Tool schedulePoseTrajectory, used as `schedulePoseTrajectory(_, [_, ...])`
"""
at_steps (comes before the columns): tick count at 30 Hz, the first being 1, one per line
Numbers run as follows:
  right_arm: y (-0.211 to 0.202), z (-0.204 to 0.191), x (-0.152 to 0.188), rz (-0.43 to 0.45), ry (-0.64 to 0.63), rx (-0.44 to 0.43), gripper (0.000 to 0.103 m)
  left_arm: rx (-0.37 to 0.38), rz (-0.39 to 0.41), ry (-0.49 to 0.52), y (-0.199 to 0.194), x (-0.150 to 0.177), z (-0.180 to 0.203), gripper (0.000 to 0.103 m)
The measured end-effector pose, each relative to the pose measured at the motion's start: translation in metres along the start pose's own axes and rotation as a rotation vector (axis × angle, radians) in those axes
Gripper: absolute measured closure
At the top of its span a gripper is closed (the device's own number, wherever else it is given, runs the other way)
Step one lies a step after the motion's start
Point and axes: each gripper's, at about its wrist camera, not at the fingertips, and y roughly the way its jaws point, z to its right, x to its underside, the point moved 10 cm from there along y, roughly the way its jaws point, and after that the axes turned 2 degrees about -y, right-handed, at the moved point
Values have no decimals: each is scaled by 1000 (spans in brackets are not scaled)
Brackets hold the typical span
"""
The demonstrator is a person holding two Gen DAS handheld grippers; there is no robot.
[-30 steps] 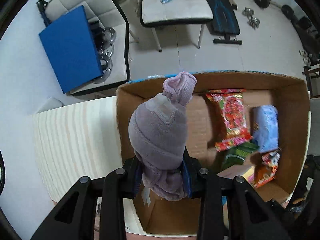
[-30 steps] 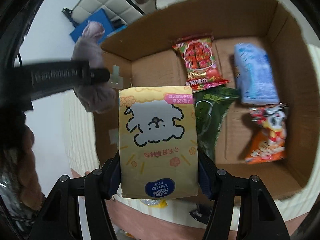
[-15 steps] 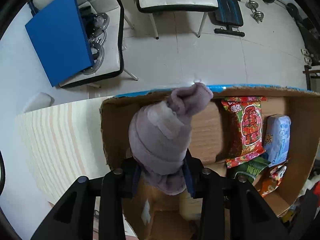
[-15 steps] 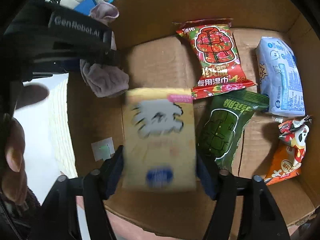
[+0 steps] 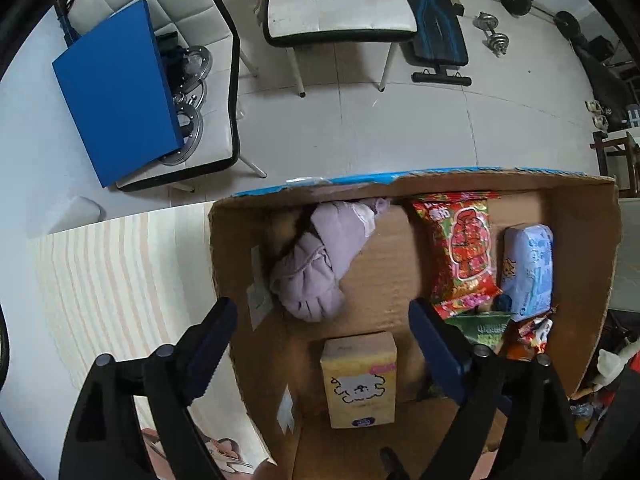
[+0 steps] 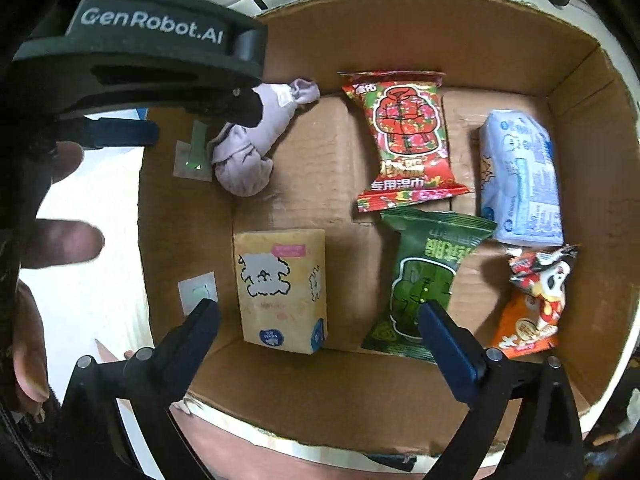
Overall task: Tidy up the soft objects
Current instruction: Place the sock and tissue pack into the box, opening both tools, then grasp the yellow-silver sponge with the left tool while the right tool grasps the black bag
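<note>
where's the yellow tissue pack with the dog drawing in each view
Left wrist: yellow tissue pack at bottom centre, flat on the cardboard box floor, between the open fingers.
Right wrist: yellow tissue pack lower left of centre, near the box's near wall.
Shared landmark: the rolled purple socks lie beyond the pack, by the box's left wall, in both.

The left gripper's body (image 6: 140, 64) hides the top of the purple sock (image 6: 248, 148).
</note>
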Motion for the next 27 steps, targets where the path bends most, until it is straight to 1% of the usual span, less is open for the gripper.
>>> schedulePoseTrajectory(1, [-3, 2, 1, 2, -1, 5, 0, -6, 10, -4, -4, 2, -1, 8])
schedulePoseTrajectory(3, [-11, 8, 4, 12, -1, 19, 0, -20, 40, -5, -14, 6, -3, 8])
schedulePoseTrajectory(7, [-30, 20, 8, 41, -3, 43, 0, -17, 96, -7, -38, 20, -2, 8])
schedulePoseTrajectory(9, [-42, 23, 11, 64, -14, 67, 0, -7, 138, -14, -54, 29, -2, 8])
schedulePoseTrajectory(12, [-62, 25, 19, 98, -37, 80, 0, -12, 202, -30, -77, 42, -5, 8])
schedulePoseTrajectory(15, [-85, 27, 28, 144, -60, 96, 0, -39, 286, -65, -106, 65, -13, 8])
schedulePoseTrajectory(16, [-93, 28, 33, 160, -68, 99, 0, -39, 302, -80, -112, 74, -15, 8])
schedulePoseTrajectory(17, [-98, 27, 38, 169, -75, 98, 0, -27, 322, -103, -118, 88, -17, 8])
schedulePoseTrajectory(19, [-109, 29, 54, 183, -93, 89, 0, 15, 339, -141, -122, 112, -19, 8])
schedulePoseTrajectory(21, [-115, 35, 76, 188, -104, 85, 0, 48, 326, -184, -113, 146, -22, 8])
schedulePoseTrajectory(23, [-110, 43, 101, 179, -101, 87, 0, 74, 289, -217, -95, 177, -22, 8])
schedulePoseTrajectory(24, [-105, 48, 116, 168, -92, 79, 0, 100, 254, -239, -79, 198, -22, 8])
schedulePoseTrajectory(25, [-98, 54, 133, 150, -76, 73, 0, 121, 226, -260, -67, 212, -22, 8])
schedulePoseTrajectory(27, [-79, 65, 154, 112, -48, 59, 0, 177, 152, -321, -36, 243, -24, 8])
